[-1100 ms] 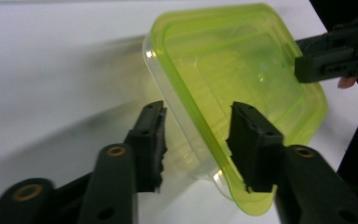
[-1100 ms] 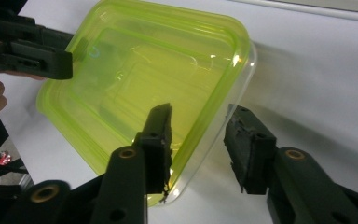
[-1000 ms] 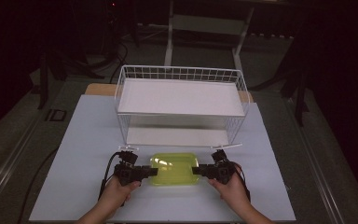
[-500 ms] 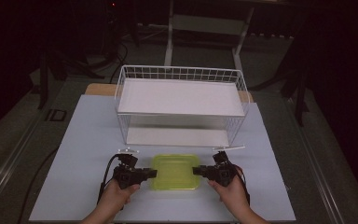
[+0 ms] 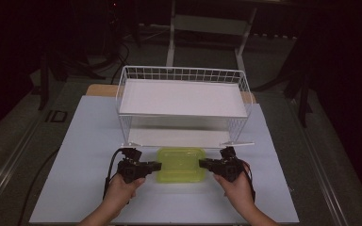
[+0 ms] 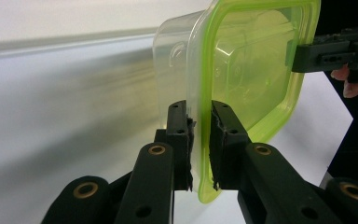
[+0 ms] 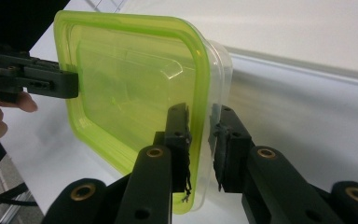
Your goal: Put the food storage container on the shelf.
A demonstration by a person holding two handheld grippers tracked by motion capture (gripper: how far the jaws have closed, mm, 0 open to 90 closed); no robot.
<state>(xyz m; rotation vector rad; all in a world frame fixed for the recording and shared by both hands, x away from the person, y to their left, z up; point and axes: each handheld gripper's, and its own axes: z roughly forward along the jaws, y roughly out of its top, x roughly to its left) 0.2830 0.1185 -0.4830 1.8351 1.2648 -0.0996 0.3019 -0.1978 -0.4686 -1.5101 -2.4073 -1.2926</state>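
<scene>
You hold 1 clear container with a yellow-green lid [image 5: 181, 164] between your 2 grippers, just in front of the white wire rack [image 5: 184, 101] on the white table [image 5: 75, 141].

Your left gripper [image 5: 154, 165] is clamped on the container's left edge. In the left gripper view, its 2 jaws pinch the lid's rim between their pads, with the clear tub on the far side of the lid [image 6: 256, 65].

Your right gripper [image 5: 205, 163] is clamped on the opposite edge. In the right gripper view, the jaws close on the lid's rim [image 7: 135, 84] and the tub's lip, with the tub wall bulging beyond them.

Each gripper view shows the other gripper's jaw tip gripping the far rim, with fingertips [image 7: 9, 105] behind it.

From above, the lid faces up and looks level. Whether the base touches the table you cannot tell. The rack has 2 shelves; the container sits in front of the lower one [image 5: 176, 137].
</scene>
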